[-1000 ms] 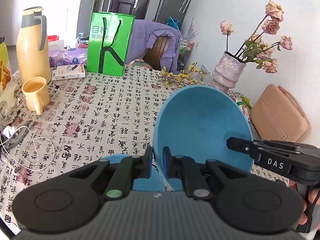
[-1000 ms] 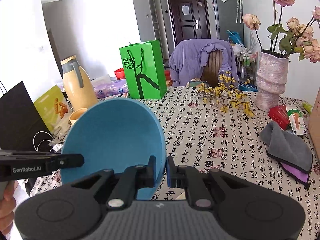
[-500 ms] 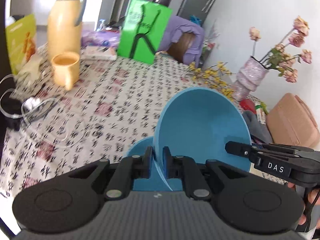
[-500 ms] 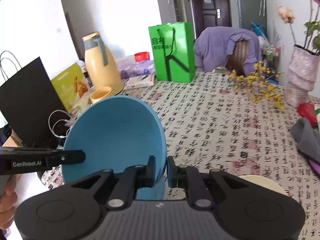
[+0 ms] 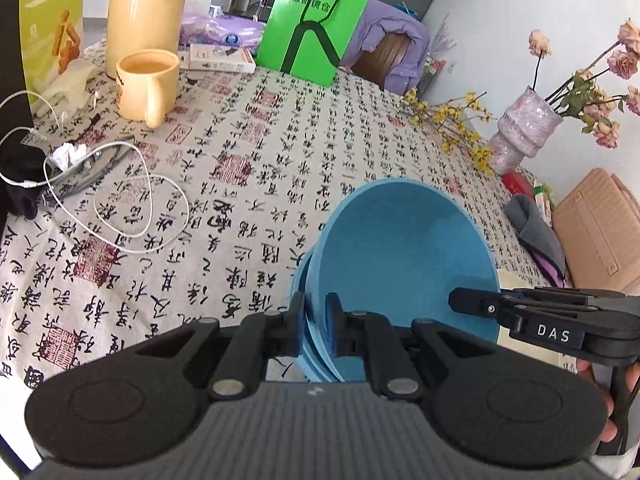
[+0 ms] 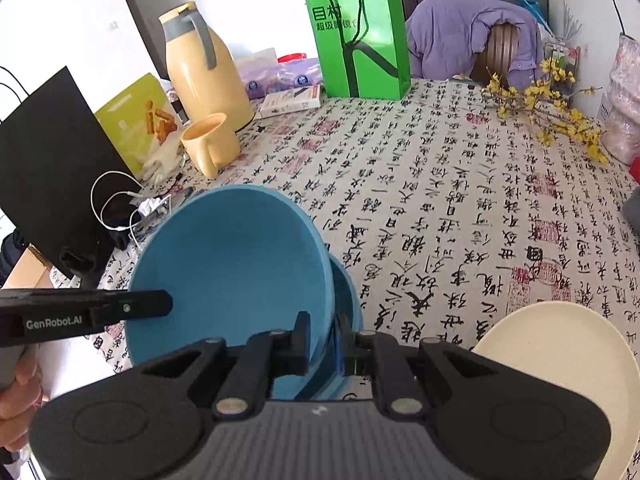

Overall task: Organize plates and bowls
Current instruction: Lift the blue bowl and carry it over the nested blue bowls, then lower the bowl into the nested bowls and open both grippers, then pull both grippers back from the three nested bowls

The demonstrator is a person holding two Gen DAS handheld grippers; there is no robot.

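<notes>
Calligraphy tablecloth (image 5: 248, 184) underlies blue bowl (image 5: 404, 264) pinched by "GenRobot.AI" left gripper (image 5: 316, 326), "DAS" right gripper (image 6: 322, 338).

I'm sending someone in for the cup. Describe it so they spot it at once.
Find the tall yellow flask at the far left of the table. The cup stands right in front of it: the same pale yellow, with a handle, open-topped, and much shorter.

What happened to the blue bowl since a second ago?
Both grippers carried the blue bowl down toward the table, so it now nests into a second blue bowl beneath it. The left gripper and right gripper stayed clamped on opposite rims. The cream plate has come into view.
</notes>
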